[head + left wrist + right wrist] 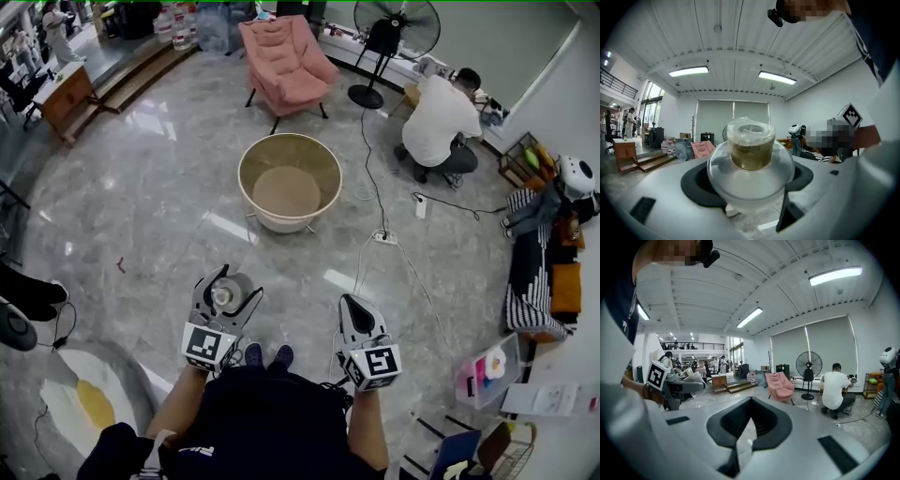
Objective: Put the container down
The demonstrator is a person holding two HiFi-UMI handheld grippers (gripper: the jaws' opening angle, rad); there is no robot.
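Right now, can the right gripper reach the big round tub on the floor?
Probably not from here. The right gripper is up near the person's body, and the tub stands well ahead on the floor. Nothing blocks the way, so stepping closer should do it.

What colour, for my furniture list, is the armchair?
Pink; the armchair shows best in the head view.

No words, brand names or numbers legible anywhere. Only letterless black-and-white code patterns: a square marker (208, 345) on the cube of the left tongs (228, 279), near left, and a second marker (379, 362) on the cube of the right tongs (349, 302), near right. Small white print on the dark shirt (199, 451), nearest of all, too blurred to read.
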